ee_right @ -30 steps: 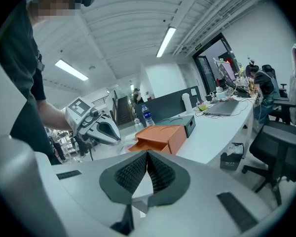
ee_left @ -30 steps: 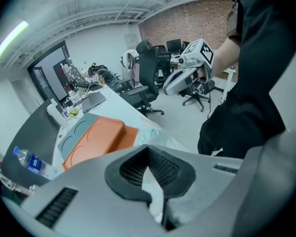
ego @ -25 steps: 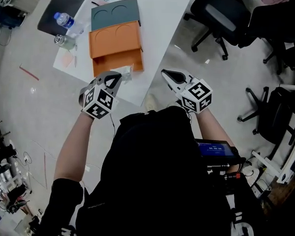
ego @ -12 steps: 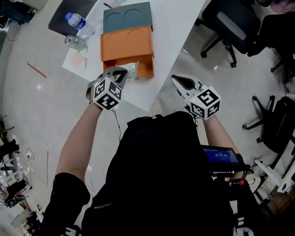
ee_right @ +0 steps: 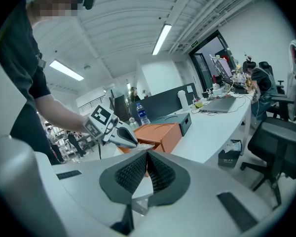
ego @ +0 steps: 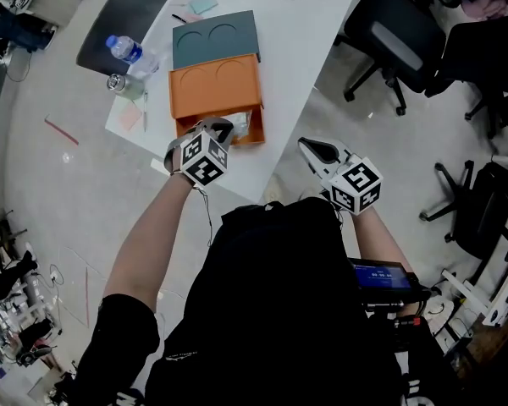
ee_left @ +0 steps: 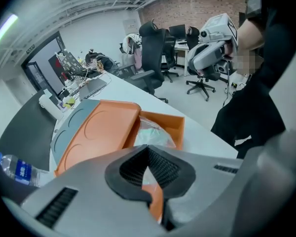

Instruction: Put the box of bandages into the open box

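Note:
An open orange box (ego: 216,91) lies on the white table (ego: 292,36), its lid folded back. In its tray lies the box of bandages (ego: 238,124), pale and wrapped in clear plastic (ee_left: 153,134). My left gripper (ego: 219,127) is shut just in front of the tray's near wall (ee_left: 163,124), pointing at the bandages, with nothing between its jaws. My right gripper (ego: 310,145) is shut and empty, off the table's edge over the floor, to the right of the orange box (ee_right: 160,134).
A grey-green box (ego: 213,34) lies behind the orange one. A water bottle (ego: 125,50) and a small glass jar (ego: 116,82) stand at the table's left end. Black office chairs (ego: 389,28) stand on the floor to the right.
My left gripper has moved forward to the front of the orange box's tray. The right gripper has stayed beside the table's edge. Both stayed shut.

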`<state>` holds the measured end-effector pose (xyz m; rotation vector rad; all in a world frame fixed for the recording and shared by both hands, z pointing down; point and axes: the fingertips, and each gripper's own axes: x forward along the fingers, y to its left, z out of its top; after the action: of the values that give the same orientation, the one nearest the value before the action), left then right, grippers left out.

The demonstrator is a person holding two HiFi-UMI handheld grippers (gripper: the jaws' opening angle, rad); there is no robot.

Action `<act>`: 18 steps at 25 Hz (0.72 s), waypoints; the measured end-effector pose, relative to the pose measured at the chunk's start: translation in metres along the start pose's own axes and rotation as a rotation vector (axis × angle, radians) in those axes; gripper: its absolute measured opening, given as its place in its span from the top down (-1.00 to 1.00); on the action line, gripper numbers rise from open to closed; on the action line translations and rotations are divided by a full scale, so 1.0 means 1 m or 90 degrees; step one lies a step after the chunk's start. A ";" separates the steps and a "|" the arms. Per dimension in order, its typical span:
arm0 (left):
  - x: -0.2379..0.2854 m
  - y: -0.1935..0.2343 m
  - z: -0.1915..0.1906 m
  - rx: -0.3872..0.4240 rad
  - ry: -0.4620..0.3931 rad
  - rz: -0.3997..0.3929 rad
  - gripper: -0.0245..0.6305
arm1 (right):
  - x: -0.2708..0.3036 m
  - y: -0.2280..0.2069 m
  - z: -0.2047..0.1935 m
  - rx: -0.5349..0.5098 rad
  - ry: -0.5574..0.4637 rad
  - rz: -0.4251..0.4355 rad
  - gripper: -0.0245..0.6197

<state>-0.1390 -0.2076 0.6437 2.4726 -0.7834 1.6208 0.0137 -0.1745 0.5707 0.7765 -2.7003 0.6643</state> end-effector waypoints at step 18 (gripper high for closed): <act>0.033 -0.020 0.003 0.026 0.058 -0.065 0.85 | -0.016 -0.009 -0.003 0.024 -0.009 -0.042 0.84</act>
<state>-0.1173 -0.2032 0.6760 2.4034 -0.6085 1.7156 0.0320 -0.1725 0.5710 0.8797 -2.6687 0.6992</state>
